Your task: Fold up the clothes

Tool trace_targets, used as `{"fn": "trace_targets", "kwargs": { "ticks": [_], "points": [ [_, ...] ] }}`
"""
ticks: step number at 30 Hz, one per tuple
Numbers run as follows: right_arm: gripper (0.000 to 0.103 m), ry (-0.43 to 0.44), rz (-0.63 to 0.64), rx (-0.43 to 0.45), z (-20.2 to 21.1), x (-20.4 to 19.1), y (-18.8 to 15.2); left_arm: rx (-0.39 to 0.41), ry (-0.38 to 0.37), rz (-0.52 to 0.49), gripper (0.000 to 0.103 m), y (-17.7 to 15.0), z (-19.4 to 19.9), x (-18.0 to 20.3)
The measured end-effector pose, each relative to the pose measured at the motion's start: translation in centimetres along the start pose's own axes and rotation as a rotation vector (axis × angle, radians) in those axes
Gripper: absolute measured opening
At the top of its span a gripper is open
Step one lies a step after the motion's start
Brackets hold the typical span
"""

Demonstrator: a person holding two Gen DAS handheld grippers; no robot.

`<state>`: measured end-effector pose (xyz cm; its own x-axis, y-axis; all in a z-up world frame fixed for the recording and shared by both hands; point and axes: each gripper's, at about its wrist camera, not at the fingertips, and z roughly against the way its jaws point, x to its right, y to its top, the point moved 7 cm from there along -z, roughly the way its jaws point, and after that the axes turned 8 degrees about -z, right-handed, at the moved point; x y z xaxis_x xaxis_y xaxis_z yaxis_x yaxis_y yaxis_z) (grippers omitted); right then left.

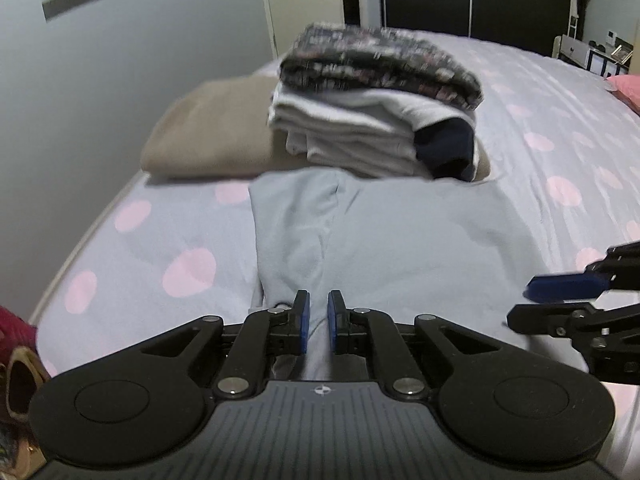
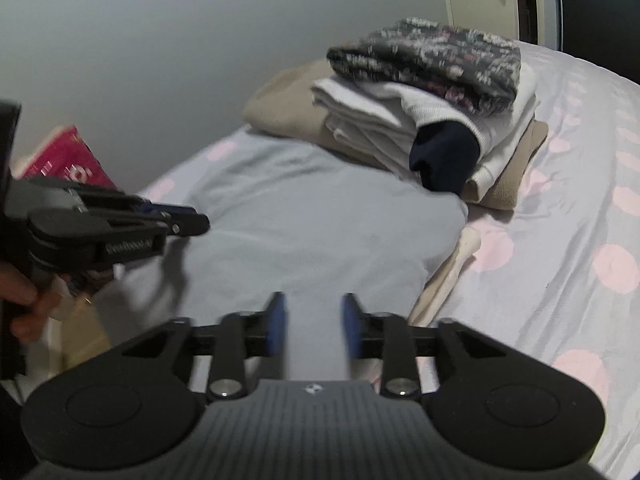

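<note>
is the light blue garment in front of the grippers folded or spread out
Folded: the light blue garment lies as a compact rectangle with straight edges and an overlapping layer on the dotted bedsheet.

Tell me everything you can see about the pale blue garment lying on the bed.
The pale blue garment is soft, plain cloth, folded into a rough rectangle with a crease down its left part. It lies flat on the polka-dot bedsheet, its far edge close to the stack of folded clothes. The left tool has its fingers slightly apart over the near edge; the right tool is open above it.

Left claw (image 1: 318,322) has a narrow gap between its fingers; right claw (image 2: 313,326) gapes wider.
</note>
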<state>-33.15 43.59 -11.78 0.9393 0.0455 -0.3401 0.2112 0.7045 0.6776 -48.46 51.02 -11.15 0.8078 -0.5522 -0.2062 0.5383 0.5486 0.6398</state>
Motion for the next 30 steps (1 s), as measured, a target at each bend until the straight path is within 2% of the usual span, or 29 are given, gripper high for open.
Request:
{"fn": "trace_targets", "kwargs": {
  "ticks": [1,3,5,9,12,18,25,27,30],
  "points": [
    [0.054,0.005,-0.003,0.018,0.8,0.0,0.0,0.014,0.01,0.008,0.014,0.1,0.7,0.1],
    [0.055,0.012,0.01,0.051,2.6,-0.1,-0.2,0.036,0.026,0.036,0.015,0.1,2.1,0.1],
    [0.056,0.008,0.029,0.072,4.1,-0.2,-0.5,0.068,0.034,0.057,0.021,0.2,3.4,0.7],
    [0.064,-0.004,0.059,0.106,7.2,0.1,-1.3,0.126,0.055,0.104,0.046,0.2,5.8,2.9],
    [0.066,-0.019,0.069,0.12,9.0,0.6,-1.7,0.137,0.067,0.163,0.05,-0.4,6.9,5.0],
    [0.071,-0.055,0.089,0.135,11.6,2.5,-2.7,0.157,0.147,0.243,0.068,-2.2,8.6,8.7],
    [0.077,-0.061,0.051,0.121,12.4,4.3,-3.9,0.175,0.244,0.237,0.072,-2.6,10.2,11.2],
    [0.077,-0.057,0.037,0.11,12.2,4.7,-4.2,0.179,0.238,0.223,0.076,-2.8,10.3,11.9],
    [0.077,-0.056,0.038,0.098,11.9,4.7,-4.7,0.167,0.233,0.218,0.076,-3.1,10.3,12.7]
  ]
}}
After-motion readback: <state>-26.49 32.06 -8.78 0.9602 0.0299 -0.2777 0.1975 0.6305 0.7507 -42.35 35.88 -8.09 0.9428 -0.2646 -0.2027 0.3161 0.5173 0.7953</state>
